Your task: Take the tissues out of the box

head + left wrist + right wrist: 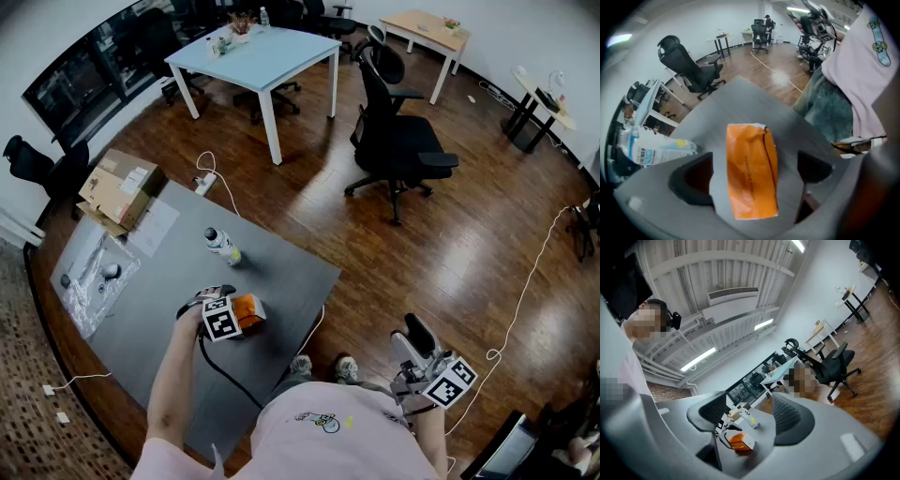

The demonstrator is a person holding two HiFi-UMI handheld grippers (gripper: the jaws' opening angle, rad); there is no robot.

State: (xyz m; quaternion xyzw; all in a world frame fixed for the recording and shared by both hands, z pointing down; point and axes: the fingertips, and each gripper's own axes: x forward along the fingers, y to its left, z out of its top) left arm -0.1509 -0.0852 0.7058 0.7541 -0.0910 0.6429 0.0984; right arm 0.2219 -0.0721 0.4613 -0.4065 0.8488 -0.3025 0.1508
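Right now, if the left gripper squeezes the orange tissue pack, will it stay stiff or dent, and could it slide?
The orange tissue pack shows creased, glossy film, so it will probably dent under pressure. It lies flat on the smooth grey table, so a push would likely slide it rather than tip it. Being a small pack of tissues, it is probably light.

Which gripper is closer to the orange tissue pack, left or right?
Left. The left gripper is at the orange tissue pack, with its open fingers either side of it. The right gripper is held beyond the table edge, well away.
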